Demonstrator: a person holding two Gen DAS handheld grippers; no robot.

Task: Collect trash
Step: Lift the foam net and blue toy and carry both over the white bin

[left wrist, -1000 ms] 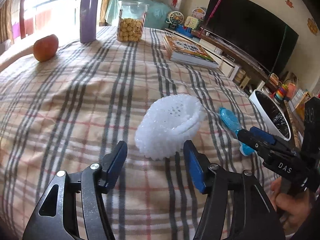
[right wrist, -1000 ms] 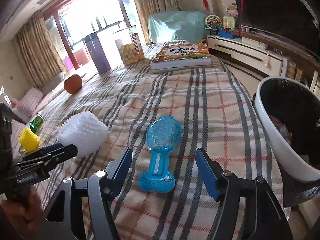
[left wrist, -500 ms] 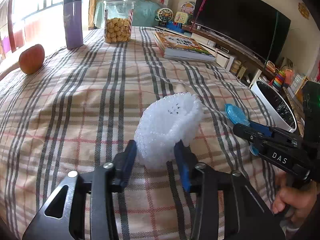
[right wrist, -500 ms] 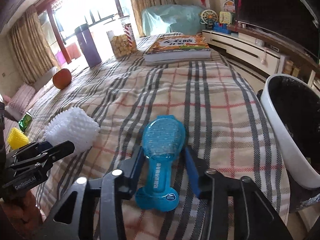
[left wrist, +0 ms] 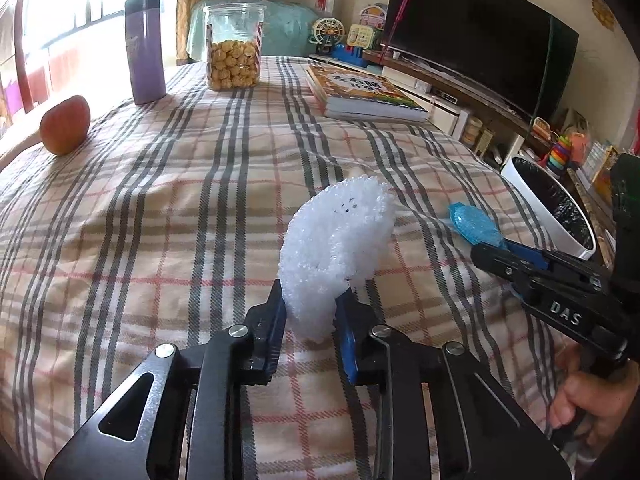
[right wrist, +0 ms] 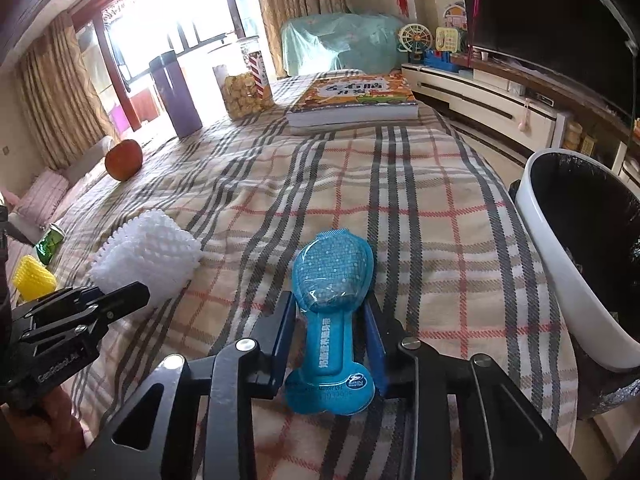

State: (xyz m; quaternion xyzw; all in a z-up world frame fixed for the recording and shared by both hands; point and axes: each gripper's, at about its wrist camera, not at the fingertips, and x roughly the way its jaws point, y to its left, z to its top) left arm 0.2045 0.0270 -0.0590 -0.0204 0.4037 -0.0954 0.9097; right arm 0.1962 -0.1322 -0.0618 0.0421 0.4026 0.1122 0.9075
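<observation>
We squeeze the left tool [left wrist: 310, 320], jaws closing, onto the near end of the white foam fruit net [left wrist: 340, 240], crumpling it near the plaid bed's right edge. Our right tool [right wrist: 330, 334], also closing, clamps the blue plastic blister pack's [right wrist: 332, 312] narrow neck; its long axis runs away from us, with its broad end farthest. Both sit beside the white bin [right wrist: 536, 224] for dropping.

My woven checked tablecloth [left wrist: 160, 216] looks matt; the white foam net [left wrist: 340, 240] knobbly; the blue plastic pack [right wrist: 332, 312] glossy.
</observation>
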